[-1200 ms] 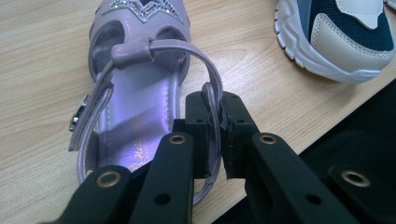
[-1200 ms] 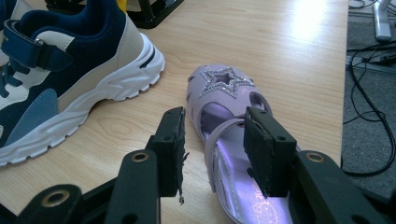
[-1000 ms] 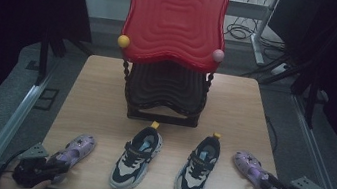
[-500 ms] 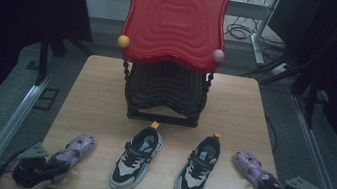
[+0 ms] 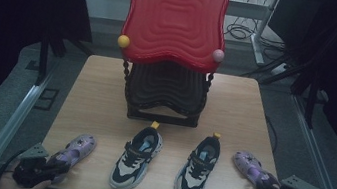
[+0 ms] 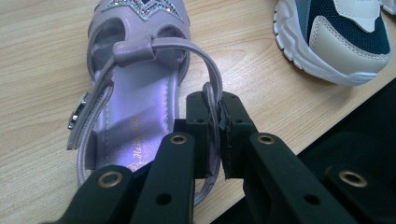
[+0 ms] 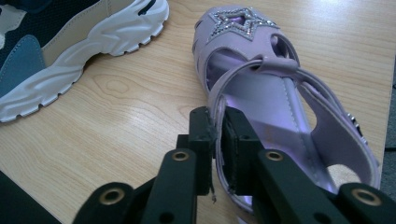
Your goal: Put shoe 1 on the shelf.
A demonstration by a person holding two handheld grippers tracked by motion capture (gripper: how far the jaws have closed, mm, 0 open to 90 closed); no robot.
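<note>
Black jaws of the left gripper (image 6: 214,135) are pinched on the thin heel strap of the left sandal (image 6: 135,107), which lies at the near left corner of the table (image 5: 100,94); the right gripper (image 7: 217,149) has just been closing, and its pads now clamp the heel rim of the right sandal (image 7: 275,107) at the near right corner. Between the two sandals, well apart from both grippers, stand two sneakers, the left sneaker (image 5: 138,156) and the right sneaker (image 5: 198,167), toes toward the person, each with a yellow heel tab. Behind them, at the middle of the table, stands a dark tiered rack (image 5: 165,94) with a red wavy tray (image 5: 175,19) on top, a yellow ball (image 5: 123,41) and a pink ball (image 5: 217,56) at its near corners. Nothing lies between either gripper and its sandal. The sandals are lilac, open at the heel, with a glittering star on the toe and a small buckle at the strap.
</note>
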